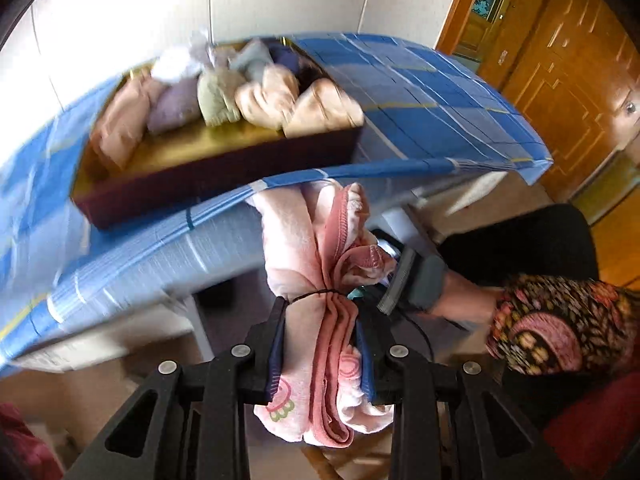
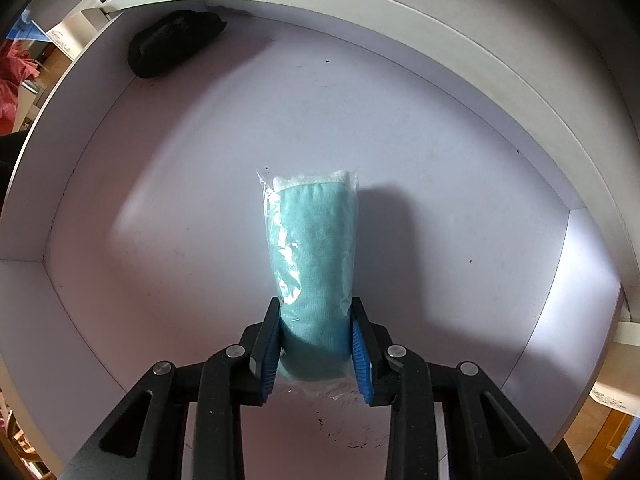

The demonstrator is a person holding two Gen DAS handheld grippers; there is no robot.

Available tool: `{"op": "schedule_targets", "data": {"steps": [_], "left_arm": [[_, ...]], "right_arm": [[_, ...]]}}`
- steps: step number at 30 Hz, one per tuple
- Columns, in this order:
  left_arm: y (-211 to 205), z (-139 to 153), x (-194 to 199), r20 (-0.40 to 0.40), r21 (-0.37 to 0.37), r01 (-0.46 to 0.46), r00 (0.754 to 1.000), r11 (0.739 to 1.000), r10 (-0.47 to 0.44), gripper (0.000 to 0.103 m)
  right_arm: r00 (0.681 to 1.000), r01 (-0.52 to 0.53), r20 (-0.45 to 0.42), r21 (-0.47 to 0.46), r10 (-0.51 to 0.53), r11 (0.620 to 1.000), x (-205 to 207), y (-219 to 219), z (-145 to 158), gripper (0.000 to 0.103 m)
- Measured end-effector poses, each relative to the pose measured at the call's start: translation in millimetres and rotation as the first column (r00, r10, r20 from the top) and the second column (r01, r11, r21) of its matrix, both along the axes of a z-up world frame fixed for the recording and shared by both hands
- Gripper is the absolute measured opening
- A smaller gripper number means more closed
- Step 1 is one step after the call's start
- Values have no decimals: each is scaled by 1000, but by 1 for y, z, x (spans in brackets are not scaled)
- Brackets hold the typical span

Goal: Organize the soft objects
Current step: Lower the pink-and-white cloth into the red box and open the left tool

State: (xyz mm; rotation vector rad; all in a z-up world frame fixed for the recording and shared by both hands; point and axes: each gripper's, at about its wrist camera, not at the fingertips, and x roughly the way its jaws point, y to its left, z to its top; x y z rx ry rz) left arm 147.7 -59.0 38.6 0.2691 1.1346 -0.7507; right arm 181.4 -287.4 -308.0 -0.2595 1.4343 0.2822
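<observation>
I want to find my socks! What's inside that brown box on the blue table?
Soft rolled bundles fill the back of the brown box: peach, purple, green, grey and dark ones. Its yellow floor shows in front. Anything beneath them is covered.

The left wrist view showed 1 pink towel bundle (image 1: 316, 280), 1 dark box (image 1: 216, 176) and 1 blue checked cloth (image 1: 432, 112). About 8 rolled soft bundles (image 1: 216, 96) lay in that box; blur made the far ones hard to separate, so the count stayed rough. 1 patterned sleeve (image 1: 560, 320) appeared at the right. The right wrist view showed 1 teal cloth in clear wrap (image 2: 312, 256), 1 black soft item (image 2: 172, 40) and 1 white drawer (image 2: 440, 128).
</observation>
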Motion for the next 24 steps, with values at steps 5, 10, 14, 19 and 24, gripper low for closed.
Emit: {"op": "schedule_targets", "data": {"steps": [5,10,14,19,24], "left_arm": [[15,-4,-31,-73,-26,18,997,999,-20,31],[16,26,-37,-33,-78,36,999,996,-38,31],[7,52,0,62,-92,-41,997,995,47,31],[-14,71,64,216,-50,-130,966,990,138,31],[-34,57,121,274,60,-142,954,988,120,31]], "right_arm": [[1000,8,1,5,-8,1000,2,-5,4,31],[1000,9,0,3,-9,1000,3,-6,6,31],[1000,12,-2,2,-12,1000,4,-6,8,31],[1000,13,-2,3,-13,1000,4,-7,9,31],[1000,15,-3,6,-15,1000,5,-8,10,31]]}}
